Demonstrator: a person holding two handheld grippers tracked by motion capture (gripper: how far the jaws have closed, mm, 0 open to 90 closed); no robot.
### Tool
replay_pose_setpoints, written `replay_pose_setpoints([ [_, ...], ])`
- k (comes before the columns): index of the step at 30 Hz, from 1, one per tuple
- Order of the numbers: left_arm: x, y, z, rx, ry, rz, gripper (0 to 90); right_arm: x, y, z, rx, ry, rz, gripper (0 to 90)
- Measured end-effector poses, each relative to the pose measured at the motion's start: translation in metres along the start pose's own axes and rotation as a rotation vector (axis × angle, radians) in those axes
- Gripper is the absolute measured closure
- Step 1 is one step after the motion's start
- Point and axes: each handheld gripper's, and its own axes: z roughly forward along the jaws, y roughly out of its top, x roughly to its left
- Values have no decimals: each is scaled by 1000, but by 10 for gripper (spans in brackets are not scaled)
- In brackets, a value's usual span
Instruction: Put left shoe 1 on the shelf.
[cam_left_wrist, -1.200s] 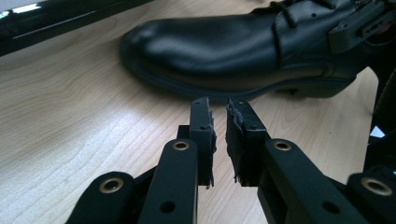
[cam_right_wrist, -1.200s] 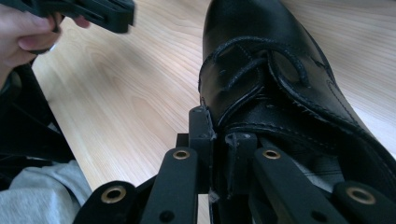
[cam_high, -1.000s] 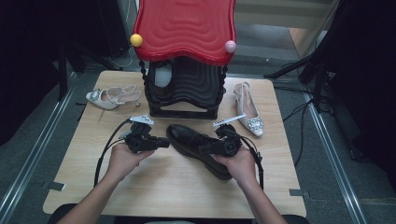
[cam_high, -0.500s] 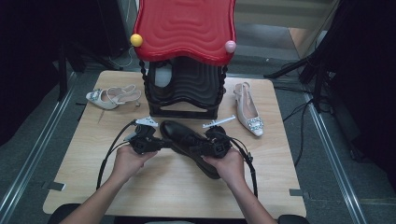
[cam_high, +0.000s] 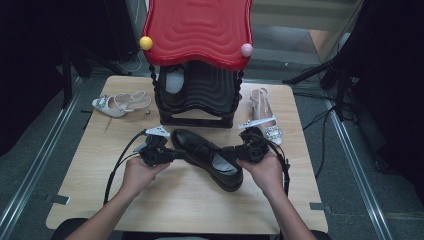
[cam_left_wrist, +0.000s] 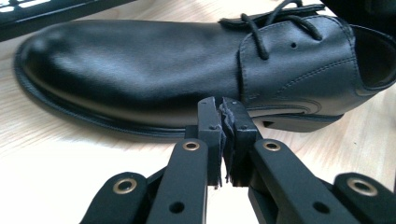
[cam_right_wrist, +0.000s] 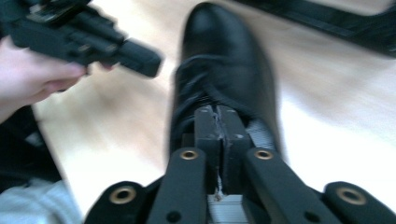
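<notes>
Here, in the high view, a black lace-up shoe (cam_high: 207, 156) lies slantwise on the wooden worktop (cam_high: 165, 205), its toe towards the left tool (cam_high: 172, 154) and its heel end just beside the right tool (cam_high: 234, 151). The left tool, held in the person's left hand (cam_high: 137, 172), points its tip at the shoe's toe side; the right tool, in the right hand (cam_high: 265, 172), points at the shoe's opening from the other side. Beyond both tools stands a black rack (cam_high: 197, 97) under a red wavy top (cam_high: 197, 30). One pale heeled sandal (cam_high: 120, 104) lies well off beyond the left tool, another pale sandal (cam_high: 265, 117) just beyond the right tool.

In the left gripper view, the left tool (cam_left_wrist: 223, 116) has its jaws pressed together with nothing between them — the tips sit right at the shoe's (cam_left_wrist: 187, 70) sole edge, below the laces, though whether they touch it I cannot tell.

In the right gripper view, which is blurred, the right tool (cam_right_wrist: 218, 122) has just been closing and its jaws now meet, empty. The shoe (cam_right_wrist: 219, 70) runs straight ahead of the tips, toe farthest away — the left tool (cam_right_wrist: 93, 39) and the left hand (cam_right_wrist: 35, 77) sit off to the left of it.
</notes>
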Motion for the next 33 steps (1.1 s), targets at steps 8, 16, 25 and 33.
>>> replay_pose_setpoints([
  [8, -5, -1, 8, 12, -14, 10, 871, -23, 1, 18, -11, -29, 46, 900],
  [16, -5, -2, 16, 16, -19, -4, 868, -33, -2, 31, 18, -77, 75, 900],
  [25, -4, -2, 16, 14, -32, -29, 865, -26, -12, 28, 22, -61, 86, 900],
  [33, -5, 3, 22, 15, -28, -40, 857, -18, -26, 22, -4, -71, 127, 900],
])
